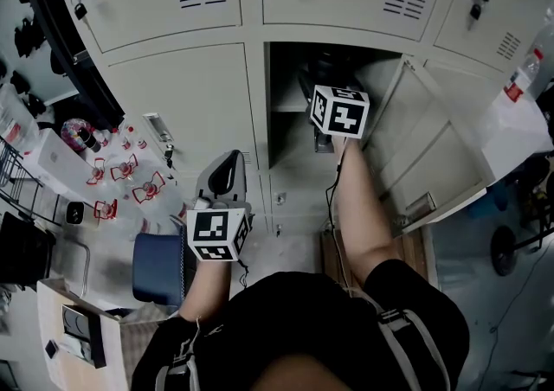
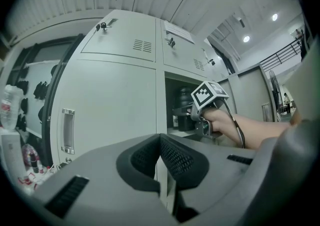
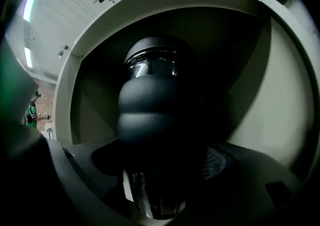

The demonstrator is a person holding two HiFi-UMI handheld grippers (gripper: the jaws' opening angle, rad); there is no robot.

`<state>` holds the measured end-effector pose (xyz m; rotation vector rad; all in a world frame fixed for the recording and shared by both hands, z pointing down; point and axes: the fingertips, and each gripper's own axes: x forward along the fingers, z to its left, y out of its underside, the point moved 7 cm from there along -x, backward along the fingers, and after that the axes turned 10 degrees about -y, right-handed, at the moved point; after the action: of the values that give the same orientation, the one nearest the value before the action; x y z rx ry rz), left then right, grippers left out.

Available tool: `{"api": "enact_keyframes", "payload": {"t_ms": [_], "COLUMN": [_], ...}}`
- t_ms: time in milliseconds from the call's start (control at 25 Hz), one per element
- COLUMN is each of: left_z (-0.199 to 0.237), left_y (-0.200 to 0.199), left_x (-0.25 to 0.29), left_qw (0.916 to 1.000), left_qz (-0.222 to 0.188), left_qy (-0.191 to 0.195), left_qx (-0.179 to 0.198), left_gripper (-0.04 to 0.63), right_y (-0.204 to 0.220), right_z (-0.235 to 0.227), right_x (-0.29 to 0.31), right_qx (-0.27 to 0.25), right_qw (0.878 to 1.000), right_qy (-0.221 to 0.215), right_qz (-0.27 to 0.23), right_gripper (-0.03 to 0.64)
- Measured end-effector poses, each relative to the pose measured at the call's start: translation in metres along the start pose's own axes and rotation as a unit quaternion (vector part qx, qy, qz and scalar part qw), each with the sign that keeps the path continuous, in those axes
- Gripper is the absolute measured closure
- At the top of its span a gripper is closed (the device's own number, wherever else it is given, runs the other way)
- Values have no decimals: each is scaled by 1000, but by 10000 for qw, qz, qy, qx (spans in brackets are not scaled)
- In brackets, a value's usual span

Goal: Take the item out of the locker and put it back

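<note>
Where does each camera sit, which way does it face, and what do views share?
Head view: on the person's head, looking steeply down the locker fronts; shows both forearms, the left tool and the right tool.
Left gripper view: on the left tool, looking along its closed jaws at the locker fronts; shows the right hand.
Right gripper view: on the right tool, looking into the open locker; a dark bottle sits between its jaws.
Shared: head and left gripper views both show the right tool at the open locker.
</note>
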<state>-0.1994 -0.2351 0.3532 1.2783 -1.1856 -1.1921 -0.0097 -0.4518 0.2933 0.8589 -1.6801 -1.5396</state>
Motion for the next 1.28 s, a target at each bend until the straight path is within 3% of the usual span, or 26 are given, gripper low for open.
{"api": "enact_keyframes", "payload": {"t_ms": [520,1280], "left_z": [-19,-48], "left_y": [8,13], "left_x": [0,2], "left_qw": [9994,9981], "left_qz": [99,176], "left_qy": [308,569], "left_qx": [-81,-141], "left_gripper": [583,583], "right_y": [8,97], "right_z": [13,27], "right_x": [-52,-146], "right_qx": [-85,-100], "right_qw": [9997,9998], "right_qy": [-37,-141], "right_qz": [233,22], "right_gripper": [213,213]}}
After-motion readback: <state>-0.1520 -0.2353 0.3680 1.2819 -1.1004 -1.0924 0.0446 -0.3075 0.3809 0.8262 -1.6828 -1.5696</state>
